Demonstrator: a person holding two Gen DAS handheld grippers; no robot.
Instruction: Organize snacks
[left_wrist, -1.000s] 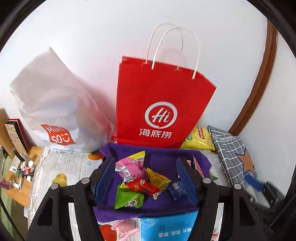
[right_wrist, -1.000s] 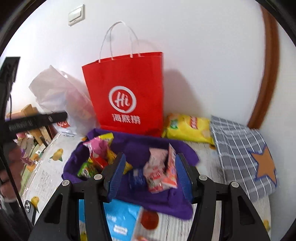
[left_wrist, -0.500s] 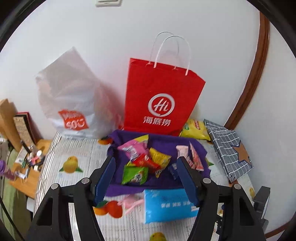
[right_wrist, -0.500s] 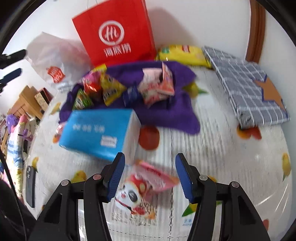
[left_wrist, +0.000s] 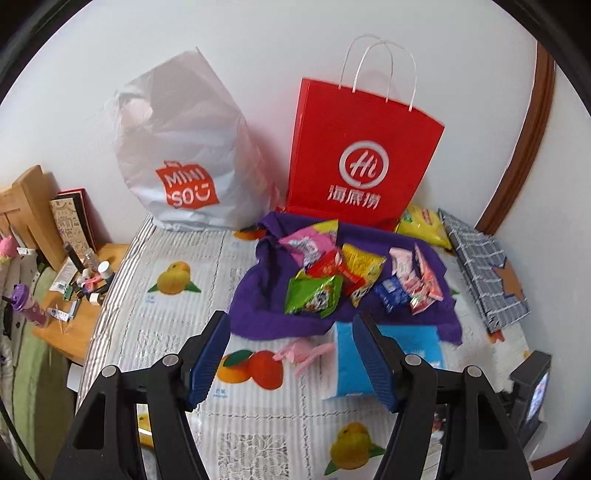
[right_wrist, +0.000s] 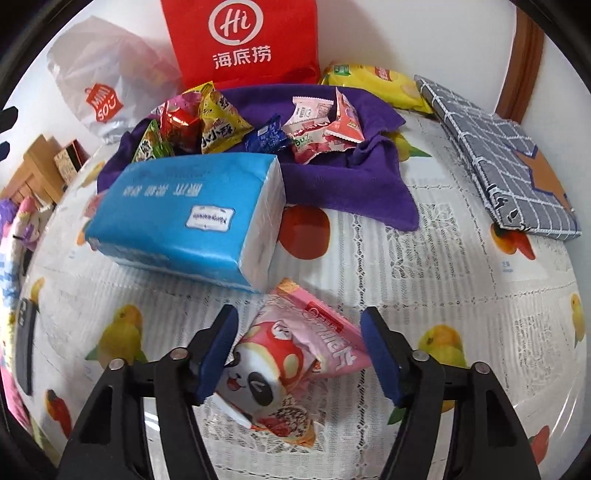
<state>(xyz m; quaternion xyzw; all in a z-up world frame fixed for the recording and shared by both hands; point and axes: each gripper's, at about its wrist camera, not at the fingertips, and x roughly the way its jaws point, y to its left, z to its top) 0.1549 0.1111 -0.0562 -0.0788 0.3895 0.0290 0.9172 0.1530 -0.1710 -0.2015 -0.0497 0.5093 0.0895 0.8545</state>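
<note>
While the right gripper (right_wrist: 299, 350) has just widened its jaws, the pink snack (right_wrist: 295, 354) lies on the worktop (right_wrist: 461, 280) between them, unpressed; the left gripper (left_wrist: 291, 354) hangs open, with the snack pile (left_wrist: 343, 273) at its twelve o'clock.

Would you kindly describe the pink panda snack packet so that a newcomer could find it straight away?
Start at the red paper bag against the wall, then come forward over the purple cloth to the blue tissue pack. Just in front of that pack, alone on the fruit-print tablecloth, lies the pink packet. Unlike the snacks piled on the cloth, it bears a cartoon panda.
</note>
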